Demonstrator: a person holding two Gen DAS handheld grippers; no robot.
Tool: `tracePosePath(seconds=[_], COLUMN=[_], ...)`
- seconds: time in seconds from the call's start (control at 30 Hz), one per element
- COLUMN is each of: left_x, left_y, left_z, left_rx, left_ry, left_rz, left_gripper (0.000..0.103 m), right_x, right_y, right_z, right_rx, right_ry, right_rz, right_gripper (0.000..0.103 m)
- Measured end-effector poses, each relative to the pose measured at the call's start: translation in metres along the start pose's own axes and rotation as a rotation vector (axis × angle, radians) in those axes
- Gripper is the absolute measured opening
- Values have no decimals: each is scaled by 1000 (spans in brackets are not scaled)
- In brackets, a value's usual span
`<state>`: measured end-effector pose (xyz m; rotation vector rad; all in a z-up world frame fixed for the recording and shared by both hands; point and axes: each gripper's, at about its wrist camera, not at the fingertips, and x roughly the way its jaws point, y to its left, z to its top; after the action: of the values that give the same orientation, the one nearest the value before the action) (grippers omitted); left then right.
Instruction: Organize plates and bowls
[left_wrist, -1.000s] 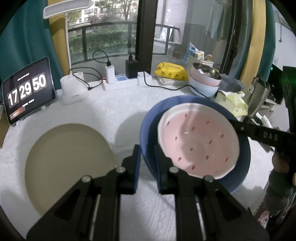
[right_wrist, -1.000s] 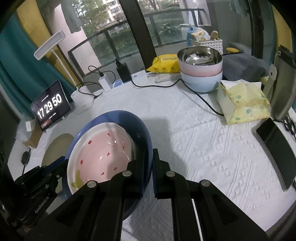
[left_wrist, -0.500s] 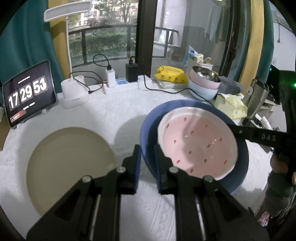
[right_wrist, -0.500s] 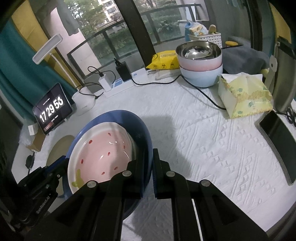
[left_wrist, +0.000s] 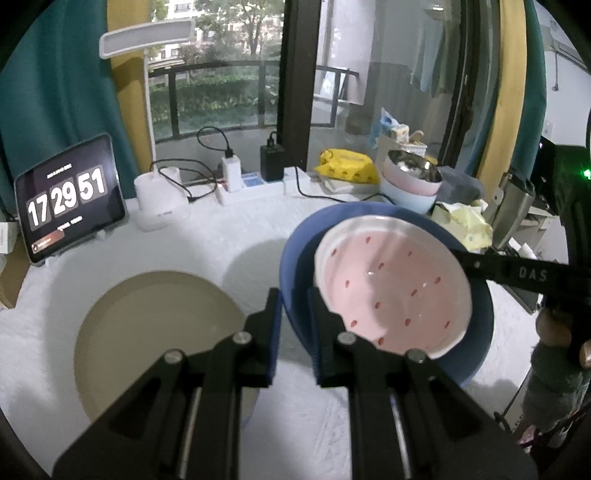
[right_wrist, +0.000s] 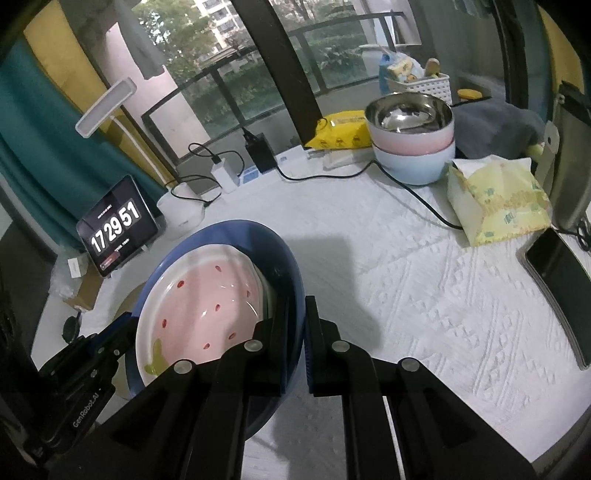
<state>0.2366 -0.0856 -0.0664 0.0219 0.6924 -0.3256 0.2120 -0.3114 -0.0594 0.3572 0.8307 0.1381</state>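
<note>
Plates — a blue plate (left_wrist: 476, 354) carrying a pink plate (left_wrist: 395, 288) — stayed clamped at opposite rims by left gripper (left_wrist: 293, 314) and right gripper (right_wrist: 297, 325), lifted slightly higher beside the beige plate (left_wrist: 155, 332), so stacking there looked next.

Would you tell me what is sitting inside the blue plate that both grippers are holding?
A pink plate with dark red seed marks lies inside the blue plate, gripped by the left gripper and right gripper. Most of the blue plate's inner surface is covered by it.
</note>
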Motion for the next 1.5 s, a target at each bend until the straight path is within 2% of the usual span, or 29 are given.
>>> tracePosePath(seconds=[0.37, 0.77, 1.17, 1.5], left_x=[-18, -35, -40, -30], left_y=[26, 73, 123, 158], left_z=[9, 10, -2, -12], left_rx=[-20, -65, -119, -158], left_ry=[-34, -58, -52, -23], left_rz=[23, 55, 104, 133], left_gripper=[13, 13, 13, 13], right_x=[0, 15, 50, 87], right_y=[31, 80, 131, 154], right_z=[9, 14, 12, 8], right_rx=[-27, -74, -134, -147], right_ry=[-17, -6, 35, 95], right_rz=[22, 56, 77, 107], right_gripper=[9, 9, 9, 9])
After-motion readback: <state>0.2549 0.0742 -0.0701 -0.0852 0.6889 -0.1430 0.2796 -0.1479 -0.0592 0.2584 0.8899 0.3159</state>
